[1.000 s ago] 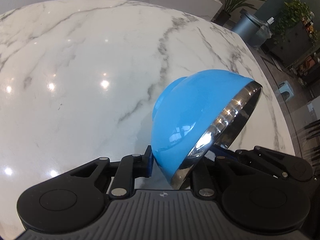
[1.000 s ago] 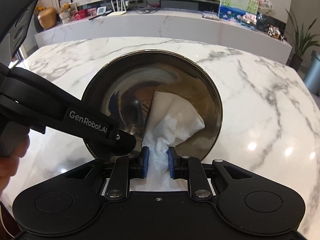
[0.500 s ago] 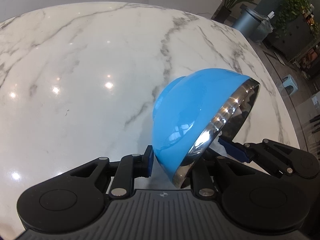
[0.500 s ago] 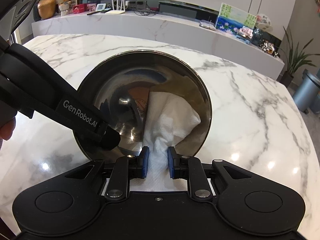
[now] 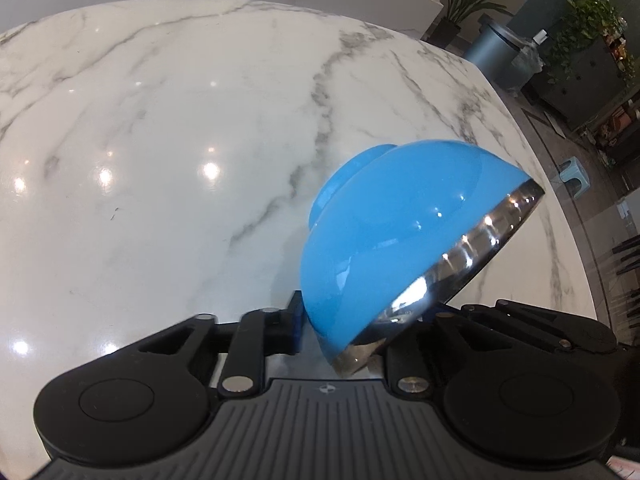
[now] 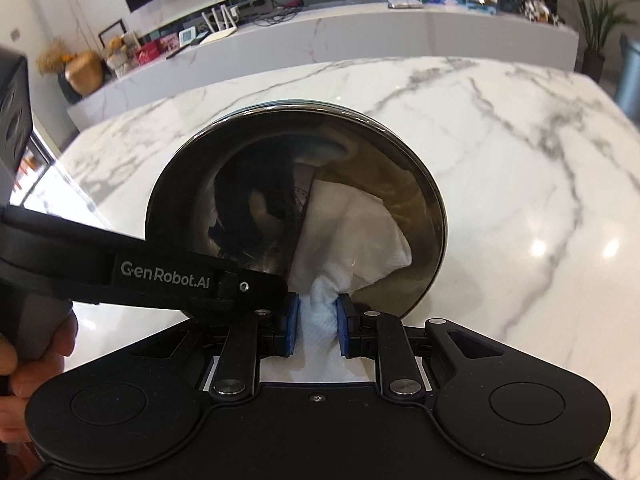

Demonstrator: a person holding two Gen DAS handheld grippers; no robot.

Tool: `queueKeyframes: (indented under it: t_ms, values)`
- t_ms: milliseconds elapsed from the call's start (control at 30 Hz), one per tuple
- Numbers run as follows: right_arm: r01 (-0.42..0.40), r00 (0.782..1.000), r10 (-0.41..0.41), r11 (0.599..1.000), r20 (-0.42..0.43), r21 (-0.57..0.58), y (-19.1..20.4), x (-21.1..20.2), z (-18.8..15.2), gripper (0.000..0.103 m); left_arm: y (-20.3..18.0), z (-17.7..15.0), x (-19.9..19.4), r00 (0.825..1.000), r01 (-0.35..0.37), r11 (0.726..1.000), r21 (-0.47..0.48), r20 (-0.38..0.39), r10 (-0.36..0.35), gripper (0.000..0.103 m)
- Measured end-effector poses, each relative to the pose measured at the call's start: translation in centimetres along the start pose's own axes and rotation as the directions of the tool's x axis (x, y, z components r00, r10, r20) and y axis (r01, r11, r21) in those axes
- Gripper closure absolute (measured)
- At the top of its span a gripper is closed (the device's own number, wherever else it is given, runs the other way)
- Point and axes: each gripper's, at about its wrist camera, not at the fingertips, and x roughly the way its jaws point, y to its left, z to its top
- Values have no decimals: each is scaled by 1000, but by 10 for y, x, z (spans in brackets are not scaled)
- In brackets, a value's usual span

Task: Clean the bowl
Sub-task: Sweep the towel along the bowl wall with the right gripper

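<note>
Tilted further toward the right wrist camera compared with one second ago: blue-outside, steel-inside round bowl (image 5: pixel 396 232), rim now sitting higher above the white grey-veined marble desk (image 5: pixel 160 120). Held off the desk on edge, opening turned sideways toward the right gripper. Left gripper (image 5: pixel 344 330) clamped on the lower rim of the bowl, one blue pad against the blue outer wall, the opposite finger hidden behind the steel rim. Right gripper (image 6: pixel 316 322) closed on a crumpled white paper towel (image 6: pixel 352 236), pinched between both blue pads. Towel spread against the right half of the mirrored steel interior (image 6: pixel 256 184), touching it. Left gripper finger marked "GenRobot.AI" (image 6: pixel 168 278) crossing the lower left rim in the right wrist view.
</note>
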Motion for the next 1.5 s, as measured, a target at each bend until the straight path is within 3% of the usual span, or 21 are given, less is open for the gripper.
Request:
queueKeyframes:
  t_ms: [100, 267, 400, 533, 633, 733, 967, 1100, 1300, 1400, 1500]
  values:
    - [27, 1000, -27, 998, 5, -54, 7, 0, 0, 86, -4, 0, 0, 1000, -12, 999, 34, -3, 13, 87]
    - [144, 990, -137, 962, 46, -233, 28, 0, -5, 86, -3, 1, -1, 1000, -14, 999, 34, -14, 14, 87]
    - [232, 973, -216, 918, 86, -323, 38, 1, -9, 86, -3, 2, -3, 1000, -20, 999, 46, -18, 21, 87]
    - [335, 942, -297, 838, 155, -430, 50, 3, -15, 86, -3, 3, -7, 999, -34, 997, 65, -31, 36, 87]
    - [347, 938, -306, 824, 163, -447, 52, 3, -19, 86, 0, 4, -8, 999, -32, 998, 47, -25, 33, 87]
    - [324, 946, -289, 851, 146, -412, 48, 4, -17, 86, 3, 3, -7, 999, -36, 999, 27, 0, 36, 84]
    - [99, 995, -96, 983, 25, -158, 26, -2, 1, 86, 6, 3, -5, 999, -2, 999, -39, 39, 4, 82]
    - [-4, 1000, 3, 999, -10, -45, 14, -3, 4, 86, 5, 2, -3, 999, -7, 999, -47, 47, 9, 83]
    - [22, 1000, -22, 996, -3, -83, 20, -5, 8, 86, 7, 3, -4, 999, -14, 999, -33, 40, 16, 87]
    - [102, 995, -98, 981, 29, -163, 24, -2, 12, 86, 5, 2, -6, 999, -24, 1000, -15, 29, 24, 87]
    - [233, 972, -214, 931, 95, -282, 35, -2, 5, 86, 2, 1, -8, 999, -39, 999, 10, 27, 38, 87]
